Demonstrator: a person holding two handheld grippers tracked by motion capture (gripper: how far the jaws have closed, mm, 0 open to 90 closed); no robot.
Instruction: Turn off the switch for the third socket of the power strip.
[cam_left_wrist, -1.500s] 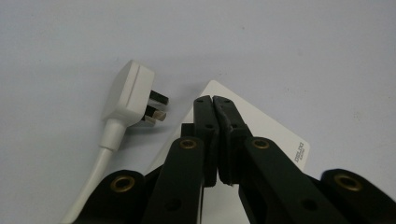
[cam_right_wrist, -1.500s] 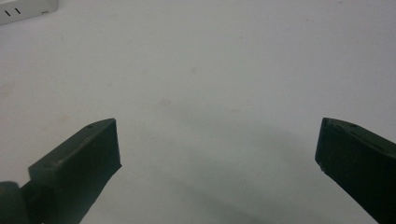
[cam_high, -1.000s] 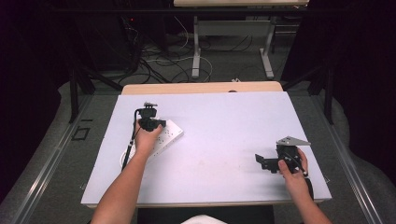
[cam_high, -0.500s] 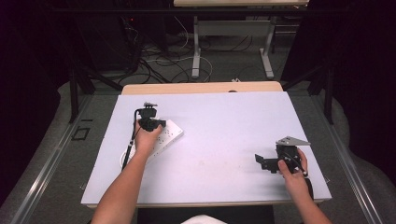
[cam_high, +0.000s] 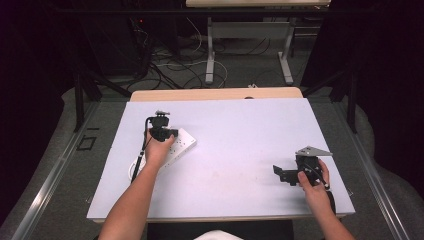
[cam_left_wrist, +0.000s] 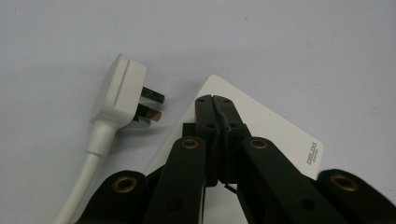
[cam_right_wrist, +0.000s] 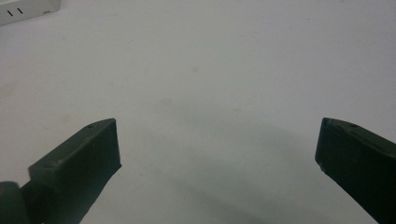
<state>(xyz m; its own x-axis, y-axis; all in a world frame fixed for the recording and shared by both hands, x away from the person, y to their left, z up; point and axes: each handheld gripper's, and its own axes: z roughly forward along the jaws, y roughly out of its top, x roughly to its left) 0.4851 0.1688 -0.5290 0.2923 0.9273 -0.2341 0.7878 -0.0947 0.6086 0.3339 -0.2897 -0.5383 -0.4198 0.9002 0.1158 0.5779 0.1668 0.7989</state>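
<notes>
Grey brand mark "DELIXI", smaller unreadable line beneath, on white power strip (cam_left_wrist: 280, 135) corner, far from plug (cam_left_wrist: 122, 91).

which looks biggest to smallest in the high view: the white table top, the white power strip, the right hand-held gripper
1. white table top, by far the largest.
2. and 3. right hand-held gripper and white power strip: they look alike in size, and the left hand covers part of the strip, so no firm ranking between them.

The black left gripper (cam_left_wrist: 215, 100) covers much of the flat white plastic power strip (cam_left_wrist: 280, 135); the white round plug cable (cam_left_wrist: 81, 186) runs off the bottom edge; the strip's grey lettering (cam_left_wrist: 313, 153) is too small to read.
</notes>
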